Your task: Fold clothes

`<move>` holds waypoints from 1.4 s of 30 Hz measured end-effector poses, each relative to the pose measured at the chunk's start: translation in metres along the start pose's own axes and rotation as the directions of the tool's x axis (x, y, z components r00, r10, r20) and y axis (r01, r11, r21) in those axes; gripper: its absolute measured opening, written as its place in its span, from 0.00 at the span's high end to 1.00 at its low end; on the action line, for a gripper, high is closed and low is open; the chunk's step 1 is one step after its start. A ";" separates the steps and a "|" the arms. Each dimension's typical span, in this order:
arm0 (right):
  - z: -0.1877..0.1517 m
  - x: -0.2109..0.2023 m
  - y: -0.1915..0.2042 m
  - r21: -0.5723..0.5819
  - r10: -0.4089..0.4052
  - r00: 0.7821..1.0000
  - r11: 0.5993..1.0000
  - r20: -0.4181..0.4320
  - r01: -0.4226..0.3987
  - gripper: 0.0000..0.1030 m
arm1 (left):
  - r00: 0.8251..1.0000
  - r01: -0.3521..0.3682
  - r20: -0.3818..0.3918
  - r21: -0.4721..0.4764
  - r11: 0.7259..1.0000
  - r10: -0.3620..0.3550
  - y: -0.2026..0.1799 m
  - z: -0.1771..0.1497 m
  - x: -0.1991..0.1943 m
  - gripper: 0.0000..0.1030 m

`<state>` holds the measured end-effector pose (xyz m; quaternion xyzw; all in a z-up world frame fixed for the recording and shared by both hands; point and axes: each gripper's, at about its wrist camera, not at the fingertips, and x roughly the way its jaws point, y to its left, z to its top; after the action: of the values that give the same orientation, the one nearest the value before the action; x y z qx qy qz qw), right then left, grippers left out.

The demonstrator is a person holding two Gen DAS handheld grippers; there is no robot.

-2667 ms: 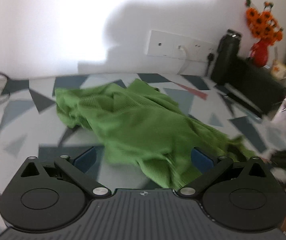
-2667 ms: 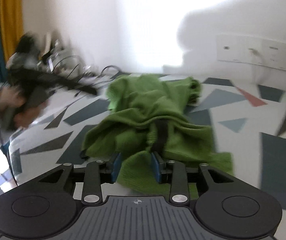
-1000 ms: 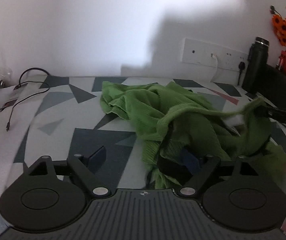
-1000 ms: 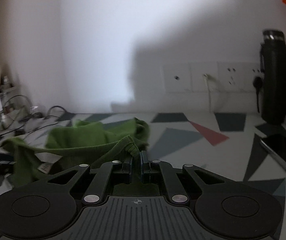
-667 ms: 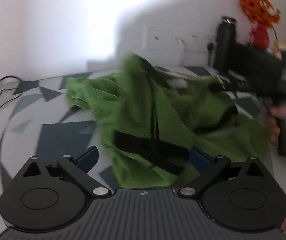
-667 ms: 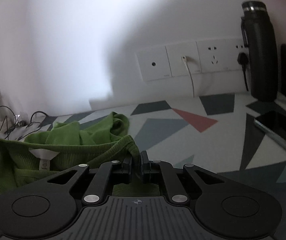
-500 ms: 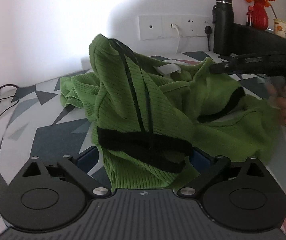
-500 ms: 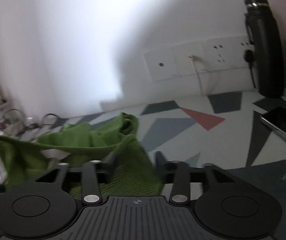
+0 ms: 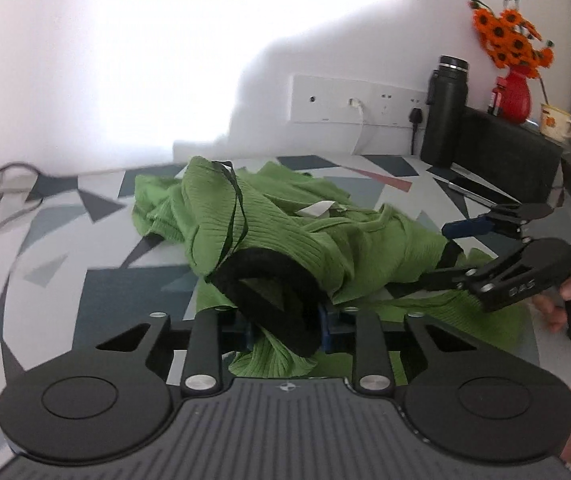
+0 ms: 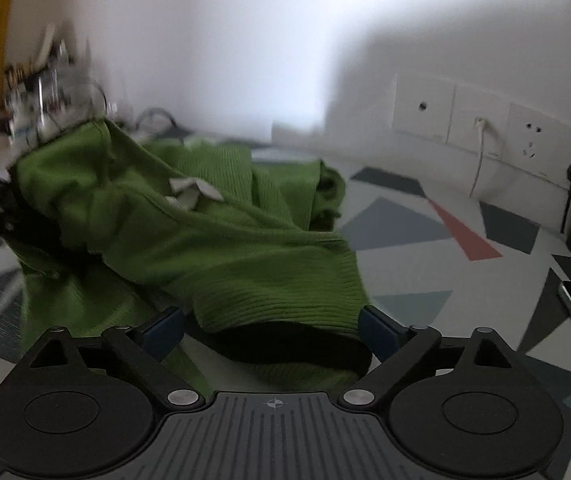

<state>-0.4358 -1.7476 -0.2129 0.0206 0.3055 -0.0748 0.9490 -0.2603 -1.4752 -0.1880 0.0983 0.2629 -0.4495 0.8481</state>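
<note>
Since half a second ago the left gripper (image 9: 283, 330) has clamped the black-trimmed cuff of the sweater (image 9: 285, 232) heaped mid-table (image 9: 85, 248), while the right gripper (image 10: 271, 330) gapes wide around another cuff, which may slip free.

The right gripper (image 10: 271, 330) stands wide open, its 2 blue pads either side of a black-edged cuff of the green ribbed sweater (image 10: 205, 240). The sweater lies bunched on the triangle-patterned tabletop (image 10: 425, 272), white label (image 10: 191, 192) showing. Wall sockets (image 10: 481, 128) sit behind.
</note>
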 end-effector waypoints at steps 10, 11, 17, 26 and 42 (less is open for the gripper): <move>0.025 0.005 -0.014 0.125 -0.060 0.998 0.991 0.034 0.055 0.81 | 0.997 -0.065 -0.042 0.115 0.991 0.070 -0.008 -0.006 0.028 0.74; 0.031 -0.001 -0.017 0.141 -0.079 0.995 0.988 0.061 0.070 0.82 | 0.997 -0.071 -0.029 0.098 0.993 0.074 -0.002 -0.001 0.024 0.81; 0.082 -0.072 -0.026 0.239 -0.175 0.927 0.966 0.330 0.098 0.90 | 0.963 -0.199 0.189 0.012 0.980 0.193 0.027 0.053 -0.026 0.87; 0.136 -0.206 0.001 0.208 -0.212 0.703 0.974 0.679 0.092 0.90 | 0.768 -0.284 0.590 -0.036 0.958 0.250 0.023 0.110 -0.155 0.88; 0.100 -0.319 0.051 0.054 -0.080 0.510 0.996 0.856 0.066 0.90 | 0.603 -0.186 0.785 -0.032 0.982 0.140 0.009 0.099 -0.292 0.88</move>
<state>-0.6261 -1.6643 0.0536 -0.0251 -0.2023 -0.1170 0.9720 -0.3513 -1.3020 0.0505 -0.0616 -0.1555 -0.3747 0.9119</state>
